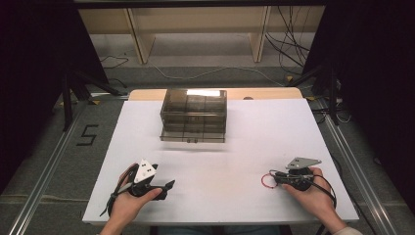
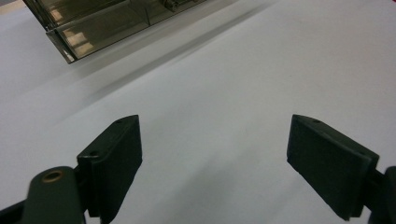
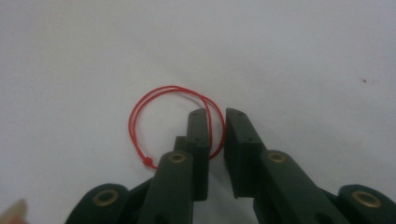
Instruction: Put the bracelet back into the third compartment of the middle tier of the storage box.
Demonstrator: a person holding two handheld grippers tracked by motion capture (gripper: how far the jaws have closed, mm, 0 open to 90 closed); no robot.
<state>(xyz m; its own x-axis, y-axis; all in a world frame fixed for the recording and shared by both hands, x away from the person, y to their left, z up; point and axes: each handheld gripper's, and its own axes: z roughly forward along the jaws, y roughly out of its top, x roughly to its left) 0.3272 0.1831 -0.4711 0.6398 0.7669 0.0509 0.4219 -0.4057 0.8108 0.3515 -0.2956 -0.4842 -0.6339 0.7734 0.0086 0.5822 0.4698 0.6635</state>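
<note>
A smoky clear drawer box [image 1: 194,115] stands at the far middle of the white bench [image 1: 244,132], and everything else lies nearer the person than it.

The left gripper [image 1: 166,186] is held in the person's left hand [image 1: 128,198], well short of the box and off toward its left side. In the left gripper view its fingers [image 2: 114,161] stand wide apart with bare bench between them and nothing held; a corner of the box [image 2: 100,25] shows far ahead.

The right gripper [image 1: 270,177] is in the right hand [image 1: 313,193], well short of the box and off to its right. A thin red string loop [image 3: 170,122] lies on the bench at its tip. In the right gripper view the fingers [image 3: 198,140] are almost closed, a narrow gap left, with one side of the loop running through that gap. Whether they actually pinch the string, I cannot tell.
</note>
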